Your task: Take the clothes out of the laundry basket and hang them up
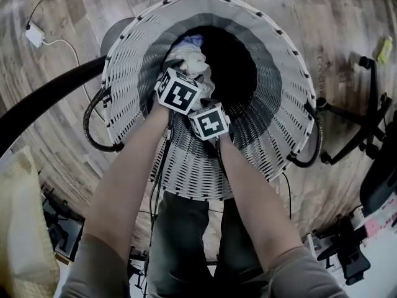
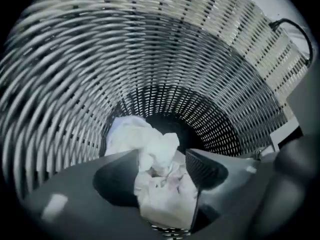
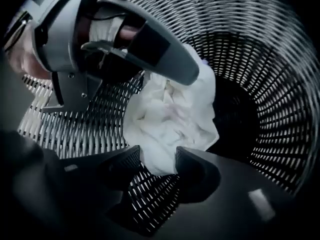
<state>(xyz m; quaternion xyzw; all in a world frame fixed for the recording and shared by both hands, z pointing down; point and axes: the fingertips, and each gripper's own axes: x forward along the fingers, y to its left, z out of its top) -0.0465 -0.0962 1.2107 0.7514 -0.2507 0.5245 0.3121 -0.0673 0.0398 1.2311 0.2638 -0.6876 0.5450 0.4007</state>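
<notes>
Down inside the white wicker laundry basket (image 1: 267, 135), both grippers reach toward a crumpled white garment (image 1: 189, 56). The left gripper (image 2: 162, 158) has its fingers closed on a bunched fold of the garment (image 2: 162, 189). The cloth fills the gap between them, and the rest spills toward the dark bottom of the basket (image 2: 150, 59). In the right gripper view, the left gripper (image 3: 150, 49) sits higher up, with the garment (image 3: 170, 114) hanging from it against the basket wall (image 3: 265, 109). The right gripper (image 3: 157, 154) sits just below. Its fingers are apart, and the garment's lower edge dips between their tips. The basket stands on a wooden floor (image 1: 56, 135), near an office chair base (image 1: 356, 126).
</notes>
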